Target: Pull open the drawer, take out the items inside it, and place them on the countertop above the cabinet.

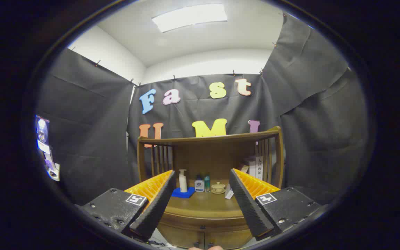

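The gripper (201,187) is held up in front of a brown wooden cabinet (205,222), its two fingers spread wide apart with nothing between them and nothing in their grasp. Beyond the fingers, seen through the gap, lies the cabinet's rounded wooden countertop (203,205), backed by a wooden panel and flanked by slatted wooden rails under a curved top rail (207,139). On the countertop stand a white pump bottle (183,181) resting on a flat blue cloth (183,193), then just beside it a small white bottle with a blue label (199,184), a slim teal bottle (207,183) touching or nearly touching it, and a small cream lidded cup on a saucer (218,188). A few pale books (255,166) lean at the right end near the rail. Below the countertop's edge, between the fingers' bases, the cabinet front (200,238) shows wooden panels with small dark knobs; the drawer there looks closed, though the exact seam is hard to make out.
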